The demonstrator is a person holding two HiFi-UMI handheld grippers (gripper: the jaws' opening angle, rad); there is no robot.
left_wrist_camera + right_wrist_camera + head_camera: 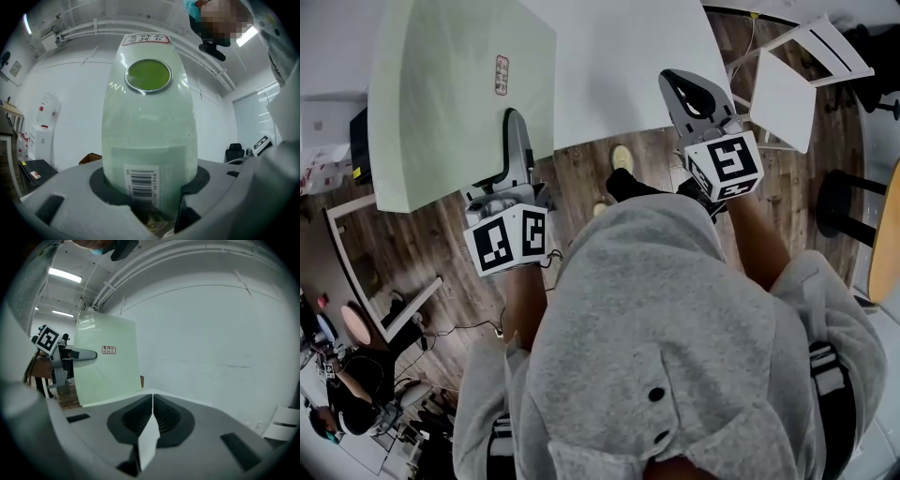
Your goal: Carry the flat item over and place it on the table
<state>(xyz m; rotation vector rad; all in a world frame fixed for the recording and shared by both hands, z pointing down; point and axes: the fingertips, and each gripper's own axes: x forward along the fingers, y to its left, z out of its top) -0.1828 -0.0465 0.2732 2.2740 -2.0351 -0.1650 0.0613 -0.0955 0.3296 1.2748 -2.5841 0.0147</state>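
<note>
Head view: the left hand-held gripper (516,127) clamps a pale green flat board (450,94) at the tabletop's (628,66) left edge; the right hand-held gripper (675,84) is closed, empty.

Wood-plank floor (600,169), white wall (70,103).
You faced a white table (628,56), with a white chair (787,89) near its right corner and a black stool (844,202) farther right. Strip lights (65,274) glowed overhead, and a black office chair (234,152) sat by the wall.
</note>
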